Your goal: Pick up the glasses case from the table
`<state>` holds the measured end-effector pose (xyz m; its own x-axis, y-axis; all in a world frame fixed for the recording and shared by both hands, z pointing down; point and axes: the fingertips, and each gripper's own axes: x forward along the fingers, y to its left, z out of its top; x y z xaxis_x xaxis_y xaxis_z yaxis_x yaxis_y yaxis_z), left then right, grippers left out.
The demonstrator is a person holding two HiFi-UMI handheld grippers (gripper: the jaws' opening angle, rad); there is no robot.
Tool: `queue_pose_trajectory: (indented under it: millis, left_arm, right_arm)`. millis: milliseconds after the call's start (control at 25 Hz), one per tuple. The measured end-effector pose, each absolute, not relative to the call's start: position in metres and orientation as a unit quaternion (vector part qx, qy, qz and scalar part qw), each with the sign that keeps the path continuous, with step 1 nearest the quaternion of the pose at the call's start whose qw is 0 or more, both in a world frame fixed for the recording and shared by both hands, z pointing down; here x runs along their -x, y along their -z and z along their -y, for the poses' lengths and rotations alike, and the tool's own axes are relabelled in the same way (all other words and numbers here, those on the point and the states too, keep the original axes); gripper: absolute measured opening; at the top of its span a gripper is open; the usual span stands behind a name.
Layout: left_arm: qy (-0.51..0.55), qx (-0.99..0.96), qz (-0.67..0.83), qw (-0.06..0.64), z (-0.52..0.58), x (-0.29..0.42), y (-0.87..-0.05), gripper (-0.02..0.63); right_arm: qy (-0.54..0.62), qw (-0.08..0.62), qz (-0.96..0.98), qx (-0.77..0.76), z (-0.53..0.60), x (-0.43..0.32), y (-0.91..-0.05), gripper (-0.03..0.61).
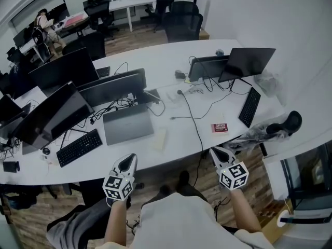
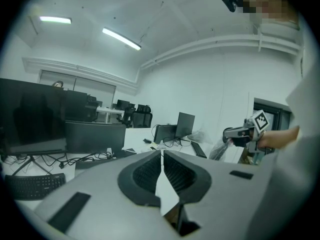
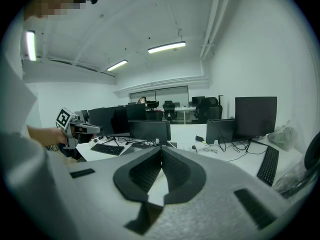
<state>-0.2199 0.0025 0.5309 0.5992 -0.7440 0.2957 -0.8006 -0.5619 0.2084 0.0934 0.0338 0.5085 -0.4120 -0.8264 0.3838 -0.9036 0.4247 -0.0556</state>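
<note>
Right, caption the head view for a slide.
Left gripper and right gripper, both shut, near a cluttered white desk.

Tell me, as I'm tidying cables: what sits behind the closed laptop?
A dark monitor stands behind the laptop, with black cables tangled at its foot. The screen covers the table behind it, so that part cannot be seen.

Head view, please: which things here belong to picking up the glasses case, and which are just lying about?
Job in hand: left gripper and right gripper, both shut and empty; pale oblong, possibly the case.
Lying about: laptop, left keyboard, right keyboard, red box.
</note>
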Motion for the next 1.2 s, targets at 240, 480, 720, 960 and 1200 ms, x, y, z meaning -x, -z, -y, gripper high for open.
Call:
queue_pose_trajectory:
  millis: [240,480,720,960,1200]
  left_arm:
    - [-0.092,-0.871,0.453,0.165,0.012,0.217,-0.537,0.015]
    - [-0.09,-0.859,0.477,0.161,0.041,0.208,-0.533,0.015]
    - [-0.087,-0.843,0.507,0.158,0.072,0.196,-0.526,0.015]
    - [-0.089,-0.826,0.533,0.159,0.094,0.182,-0.527,0.015]
    - [-0.087,-0.804,0.568,0.152,0.113,0.172,-0.52,0.015]
  right_arm:
    - [-0.127,0.152,0.84,-0.505,-0.008,-0.095,-0.513,-0.003]
    - [-0.118,0.151,0.856,-0.48,0.041,-0.104,-0.51,-0.003]
    - [-0.113,0.154,0.875,-0.445,0.095,-0.114,-0.508,-0.003]
    - [-0.112,0.156,0.892,-0.409,0.143,-0.119,-0.511,-0.003]
    - [-0.106,0.159,0.908,-0.372,0.183,-0.127,-0.513,-0.003]
